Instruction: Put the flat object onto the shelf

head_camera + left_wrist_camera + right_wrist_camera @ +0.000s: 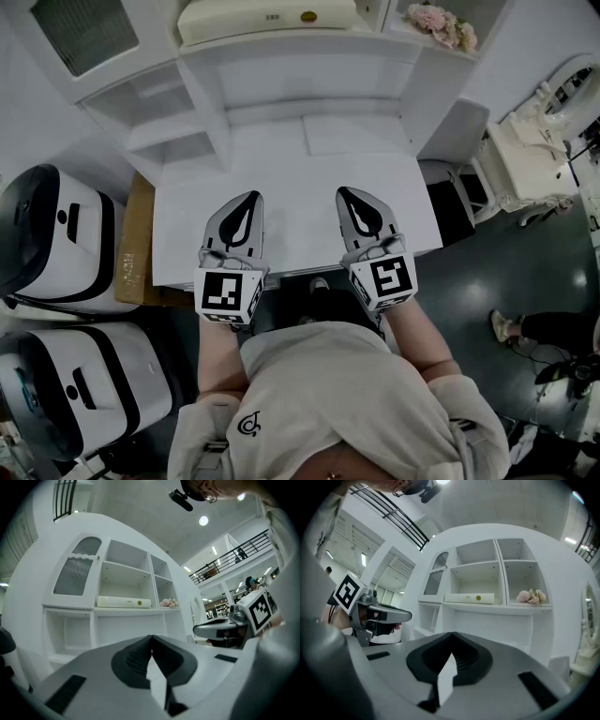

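Note:
A cream flat box (pixel 267 17) with a yellow dot lies on the upper shelf of the white shelf unit (pixel 202 112); it also shows in the left gripper view (pixel 124 602) and the right gripper view (pixel 470 598). A thin white rectangular sheet (pixel 354 134) lies flat at the back of the desk top (pixel 291 178). My left gripper (pixel 251 195) (pixel 152 637) and right gripper (pixel 344 191) (pixel 453 633) hover side by side over the desk's front half. Both are shut with nothing in them and point toward the shelves.
Pink flowers (pixel 448 25) sit in the right shelf compartment. Two white rounded machines (pixel 56 239) and a brown board (pixel 136 244) stand left of the desk. On the right are a dark stool (pixel 455 202) and ornate white furniture (pixel 525 159). Another person's foot (pixel 506 328) is on the floor.

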`<act>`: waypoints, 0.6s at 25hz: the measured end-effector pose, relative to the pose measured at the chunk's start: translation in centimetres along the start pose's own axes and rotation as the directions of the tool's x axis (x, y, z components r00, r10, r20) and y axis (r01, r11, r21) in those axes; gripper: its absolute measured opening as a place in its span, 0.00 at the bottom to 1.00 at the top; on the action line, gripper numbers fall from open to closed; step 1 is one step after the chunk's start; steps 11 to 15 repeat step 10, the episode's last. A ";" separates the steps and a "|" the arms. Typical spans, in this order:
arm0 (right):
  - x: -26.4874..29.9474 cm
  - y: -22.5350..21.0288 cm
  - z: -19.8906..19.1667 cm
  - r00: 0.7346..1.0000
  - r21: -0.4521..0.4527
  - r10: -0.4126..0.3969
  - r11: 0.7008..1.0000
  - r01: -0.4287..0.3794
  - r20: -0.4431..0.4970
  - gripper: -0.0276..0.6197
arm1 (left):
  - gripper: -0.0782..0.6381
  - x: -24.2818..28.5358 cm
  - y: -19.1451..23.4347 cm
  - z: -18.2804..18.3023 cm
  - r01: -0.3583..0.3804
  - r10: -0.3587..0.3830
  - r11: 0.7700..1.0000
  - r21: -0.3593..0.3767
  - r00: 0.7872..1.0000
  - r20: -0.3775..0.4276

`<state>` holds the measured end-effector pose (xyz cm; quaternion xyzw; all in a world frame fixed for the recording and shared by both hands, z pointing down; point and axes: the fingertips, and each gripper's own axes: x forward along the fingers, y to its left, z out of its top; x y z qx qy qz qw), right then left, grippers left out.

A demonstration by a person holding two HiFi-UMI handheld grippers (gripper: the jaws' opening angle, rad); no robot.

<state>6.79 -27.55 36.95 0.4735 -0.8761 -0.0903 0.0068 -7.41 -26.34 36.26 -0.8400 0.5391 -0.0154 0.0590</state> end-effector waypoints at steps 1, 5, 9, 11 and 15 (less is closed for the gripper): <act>0.1 0.2 0.1 1.000 -0.002 0.004 1.000 -0.004 0.003 0.05 | 0.13 -0.1 0.1 0.1 -0.001 0.001 1.000 -0.002 1.000 0.003; 0.4 0.4 0.5 1.000 -0.009 0.011 1.000 -0.011 0.009 0.05 | 0.13 -0.2 0.6 0.2 -0.008 0.008 1.000 -0.003 1.000 0.003; 0.7 0.5 0.5 1.000 0.000 0.014 1.000 -0.014 0.013 0.05 | 0.13 -0.3 1.0 0.7 -0.017 0.017 1.000 0.000 1.000 0.009; 0.8 0.6 0.5 1.000 0.000 0.016 1.000 -0.016 0.015 0.05 | 0.13 -0.3 1.0 0.8 -0.019 0.019 1.000 0.000 1.000 0.012; 0.8 0.6 0.5 1.000 0.000 0.016 1.000 -0.016 0.015 0.05 | 0.13 -0.3 1.0 0.8 -0.019 0.019 1.000 0.000 1.000 0.012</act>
